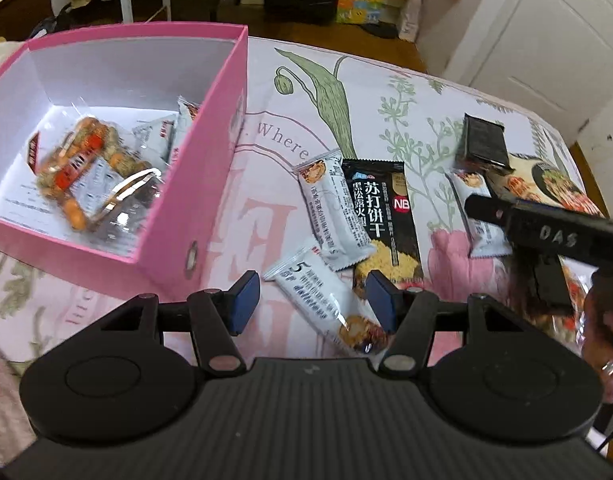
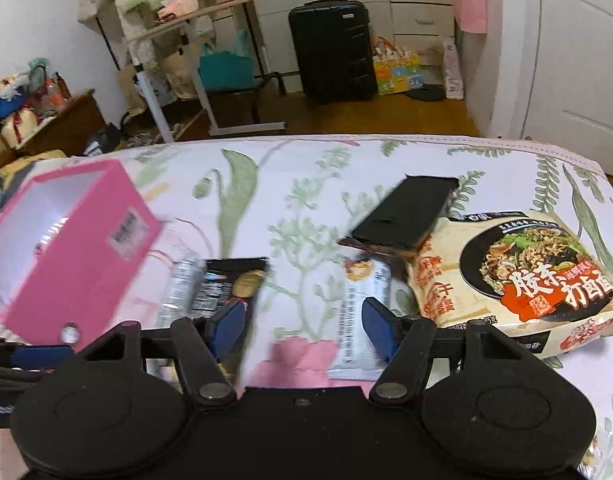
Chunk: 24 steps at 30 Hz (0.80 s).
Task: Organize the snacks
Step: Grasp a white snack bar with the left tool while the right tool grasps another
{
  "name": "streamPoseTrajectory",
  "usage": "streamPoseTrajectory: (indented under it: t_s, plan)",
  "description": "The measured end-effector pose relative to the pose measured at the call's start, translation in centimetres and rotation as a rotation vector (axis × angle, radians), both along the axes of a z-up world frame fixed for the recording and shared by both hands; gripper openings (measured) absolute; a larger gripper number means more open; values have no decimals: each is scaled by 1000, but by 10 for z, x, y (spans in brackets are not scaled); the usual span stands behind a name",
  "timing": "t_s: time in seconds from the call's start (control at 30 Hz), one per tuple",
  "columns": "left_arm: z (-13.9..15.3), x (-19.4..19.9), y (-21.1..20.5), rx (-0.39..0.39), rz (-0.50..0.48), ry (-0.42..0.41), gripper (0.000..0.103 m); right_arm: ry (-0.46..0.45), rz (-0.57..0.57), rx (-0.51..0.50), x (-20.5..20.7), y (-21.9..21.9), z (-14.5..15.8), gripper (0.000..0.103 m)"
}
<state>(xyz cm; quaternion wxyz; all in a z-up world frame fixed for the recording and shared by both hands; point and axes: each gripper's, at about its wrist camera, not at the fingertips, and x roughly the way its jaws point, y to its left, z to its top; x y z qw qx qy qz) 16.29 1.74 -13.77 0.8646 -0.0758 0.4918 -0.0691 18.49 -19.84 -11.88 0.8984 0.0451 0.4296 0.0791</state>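
A pink box (image 1: 194, 184) stands open at the left on a floral bedspread (image 1: 290, 92), with a bag of mixed rice crackers (image 1: 82, 168) and white packets inside. My left gripper (image 1: 312, 304) is open and empty over a white snack packet (image 1: 326, 312). Beyond it lie another white packet (image 1: 334, 216) and a black cracker pack (image 1: 380, 216). My right gripper (image 2: 302, 320) is open and empty above a white packet (image 2: 362, 312). A noodle bag (image 2: 522, 276) and a black pack (image 2: 410, 212) lie to its right. The pink box (image 2: 66, 248) is at its left.
The right gripper's body (image 1: 546, 236) shows at the right edge of the left wrist view. Past the bed's far edge stand a black suitcase (image 2: 332, 48), a white rolling table (image 2: 186, 64), bags and a white door (image 2: 578, 52).
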Motion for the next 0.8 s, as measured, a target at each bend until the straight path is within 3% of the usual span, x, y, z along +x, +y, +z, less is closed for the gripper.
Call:
streamPoseTrajectory:
  t_s: [0.17, 0.33, 0.37, 0.43, 0.47, 0.6, 0.8]
  plan:
    - [-27, 1, -12, 10, -1, 22, 58, -26, 14, -138, 8, 3, -25, 59]
    - [-38, -6, -12, -9, 38, 11, 59, -49, 70, -313, 13, 20, -40, 57]
    - [-38, -7, -11, -15, 44, 8, 59, -49, 70, -350, 14, 23, -44, 52]
    - [-39, -8, -9, -30, 49, 3, 59, -45, 55, -410, 15, 28, -49, 35]
    - [-39, -8, -7, -37, 50, 3, 56, -45, 45, -421, 14, 30, -49, 33]
    - [-37, -9, -1, -77, 36, 15, 37, -39, -10, -353, 3, 31, -39, 29]
    - [-35, -11, 4, -98, 8, 23, 33, -80, -41, -215, -27, 31, -17, 29]
